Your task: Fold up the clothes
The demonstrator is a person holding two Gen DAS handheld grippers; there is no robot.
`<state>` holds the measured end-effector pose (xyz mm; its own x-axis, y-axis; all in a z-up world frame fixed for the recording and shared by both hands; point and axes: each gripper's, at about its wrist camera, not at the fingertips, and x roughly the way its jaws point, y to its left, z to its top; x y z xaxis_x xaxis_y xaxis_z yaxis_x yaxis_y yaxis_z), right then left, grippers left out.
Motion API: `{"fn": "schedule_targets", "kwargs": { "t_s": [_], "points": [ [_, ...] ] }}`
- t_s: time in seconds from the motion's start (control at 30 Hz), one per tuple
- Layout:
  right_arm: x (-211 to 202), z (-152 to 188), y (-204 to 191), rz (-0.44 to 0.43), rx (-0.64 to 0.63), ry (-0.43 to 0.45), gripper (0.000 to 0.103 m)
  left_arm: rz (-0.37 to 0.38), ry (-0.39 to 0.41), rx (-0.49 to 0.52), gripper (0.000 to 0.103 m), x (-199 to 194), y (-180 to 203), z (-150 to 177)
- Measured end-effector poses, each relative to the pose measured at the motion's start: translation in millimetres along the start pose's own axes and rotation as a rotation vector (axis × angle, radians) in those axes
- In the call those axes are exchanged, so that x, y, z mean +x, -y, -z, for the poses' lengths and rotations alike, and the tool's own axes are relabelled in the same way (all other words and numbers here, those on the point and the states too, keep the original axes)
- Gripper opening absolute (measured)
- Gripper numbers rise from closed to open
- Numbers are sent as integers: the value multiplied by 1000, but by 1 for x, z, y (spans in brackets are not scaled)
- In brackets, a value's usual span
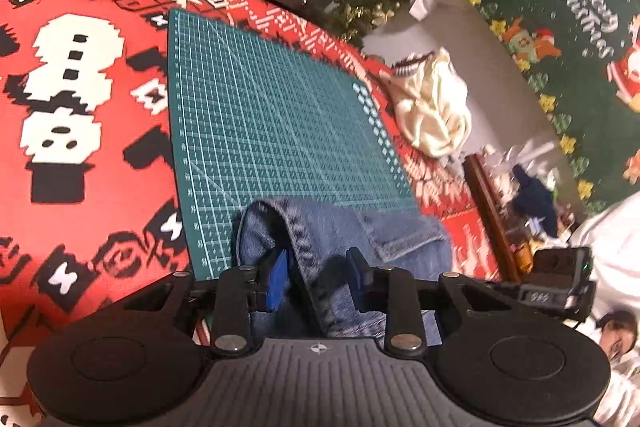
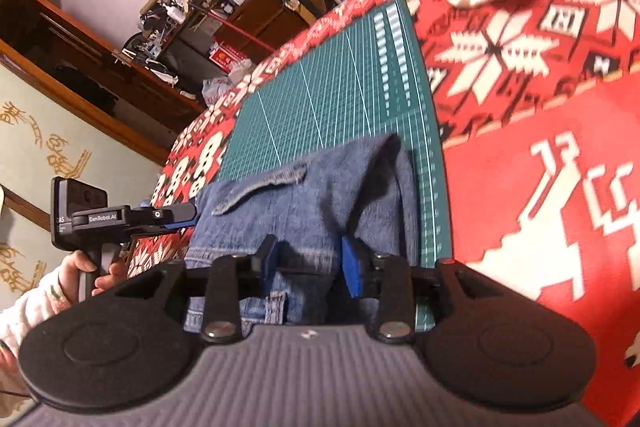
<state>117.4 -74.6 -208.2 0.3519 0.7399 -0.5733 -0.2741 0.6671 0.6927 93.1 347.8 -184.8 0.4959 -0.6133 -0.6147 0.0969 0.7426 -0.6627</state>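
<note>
Denim, in the form of a folded pair of jeans point(image 1: 344, 239), is lying at the lower centre of both wrist views, resting on the near end of a green cutting mat point(image 1: 272, 115) that is covering part of a desk draped in a red patterned cloth point(image 1: 92, 131). The left gripper point(image 1: 318, 277) is straddling a thick stitched seam of the jeans, its blue pads point(image 1: 280, 277) standing apart with a gap showing on either side, so its jaws are released rather than clenched. The right gripper point(image 2: 308, 263) is likewise sitting over the denim with jaws parted and no pad visibly pressing on the cloth. In the right wrist view the left gripper is appearing at middle left, reaching the fabric's edge. Risk is lying chiefly in the loose hold: if either hand is lifting or dragging before its jaws are closing, the bulky seam is likely to slip out and the fold to spring open. Uneven pulls from the two sides could also be skewing the jeans off the mat, toward the cream garment point(image 1: 432, 107) at the desk's edge.
</note>
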Motion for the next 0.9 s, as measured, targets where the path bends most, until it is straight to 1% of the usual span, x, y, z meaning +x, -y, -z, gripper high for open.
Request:
{"fn": "schedule_targets", "kwargs": {
  "t_s": [0.03, 0.13, 0.17, 0.2, 0.23, 0.3, 0.33, 0.43, 0.47, 0.57, 0.63, 0.7, 0.77, 0.8, 0.9],
  "points": [
    [1, 0, 2, -7, 11, -1, 39, -4, 1, 7, 30, 1, 0, 1],
    [5, 2, 4, -17, 32, -1, 39, 28, 25, -51, 29, 1, -6, 1],
    [6, 2, 2, -15, 35, 1, 39, 18, 35, -54, 19, 2, -6, 0],
    [7, 3, 0, -11, 28, 3, 28, 6, 45, -55, 11, 2, -6, 0],
    [8, 3, -6, 1, 3, 7, 26, -5, 56, -51, 8, 0, -5, 0],
    [9, 1, -17, 18, -45, 20, 20, 1, 87, -46, 7, -6, -1, -1],
    [5, -1, -21, 10, -59, 40, 18, 5, 103, -44, 7, -10, 1, -2],
    [4, -7, -28, 10, -77, 60, 18, 32, 126, -63, 7, -15, 0, -8],
    [4, -10, -29, 11, -80, 63, 18, 35, 130, -72, 7, -15, -2, -11],
    [16, -7, -20, 37, -55, 26, 19, 27, 95, -183, 7, -2, -21, -13],
    [20, -6, -12, 31, -24, 20, 23, 58, 99, -243, 9, -1, -33, -12],
    [20, -5, -6, 14, 6, 28, 29, 71, 121, -267, 12, -6, -37, -8],
    [15, -1, -5, 0, 21, 31, 30, 78, 124, -267, 12, -14, -37, -5],
    [13, 3, -4, -6, 24, 21, 32, 89, 119, -263, 12, -17, -36, -3],
    [12, 13, -5, -19, 21, -15, 40, 100, 75, -242, 19, -20, -29, 5]
  ]
}}
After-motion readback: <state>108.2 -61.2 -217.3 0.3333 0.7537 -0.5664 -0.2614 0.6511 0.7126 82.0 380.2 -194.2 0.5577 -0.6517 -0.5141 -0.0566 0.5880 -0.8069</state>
